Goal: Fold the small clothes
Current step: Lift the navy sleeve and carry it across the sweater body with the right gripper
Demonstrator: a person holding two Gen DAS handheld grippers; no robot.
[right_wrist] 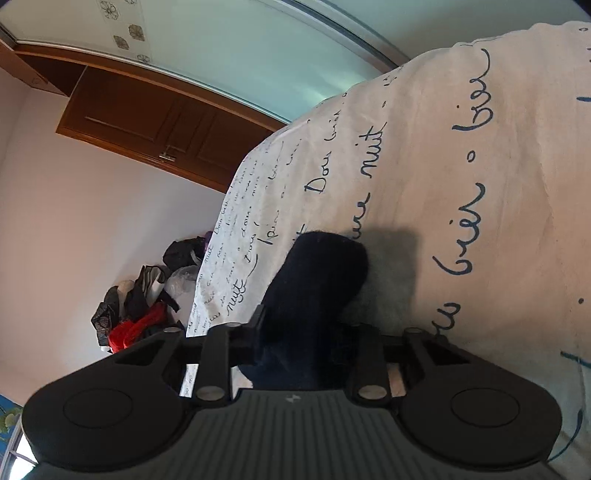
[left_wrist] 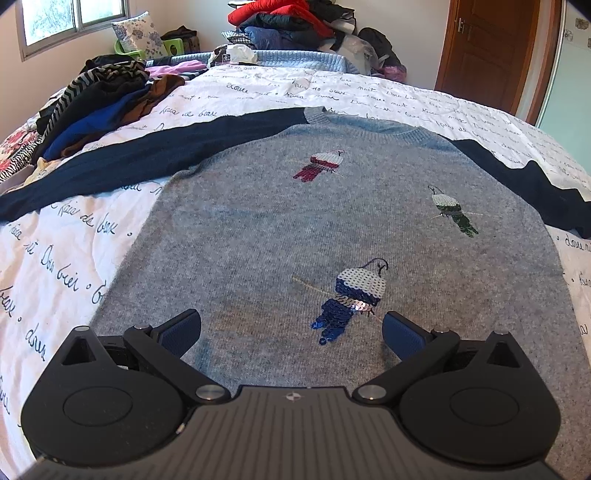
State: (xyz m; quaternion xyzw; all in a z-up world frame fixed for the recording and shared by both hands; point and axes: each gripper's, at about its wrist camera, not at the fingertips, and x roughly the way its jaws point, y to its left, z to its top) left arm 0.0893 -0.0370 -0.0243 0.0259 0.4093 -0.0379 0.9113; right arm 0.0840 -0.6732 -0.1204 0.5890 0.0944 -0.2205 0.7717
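A grey knit sweater (left_wrist: pixel 295 221) with navy sleeves and three sequin birds lies flat, front up, on the bed. Its left sleeve (left_wrist: pixel 147 155) stretches out to the left. My left gripper (left_wrist: pixel 291 325) hovers open just above the lower part of the sweater, beside the blue sequin bird (left_wrist: pixel 354 299), with nothing between its fingers. In the right wrist view, which is rolled on its side, my right gripper (right_wrist: pixel 303 332) is shut on the end of the other navy sleeve (right_wrist: pixel 317 280). The cuff sticks out past the fingers, over the bedspread (right_wrist: pixel 480 184).
The white bedspread (left_wrist: pixel 55 258) with blue handwriting covers the bed. A heap of dark and striped clothes (left_wrist: pixel 96 99) lies at the left. Another pile (left_wrist: pixel 295 22) stands at the far end. A wooden door (left_wrist: pixel 487 48) is at the right, near the bed's edge.
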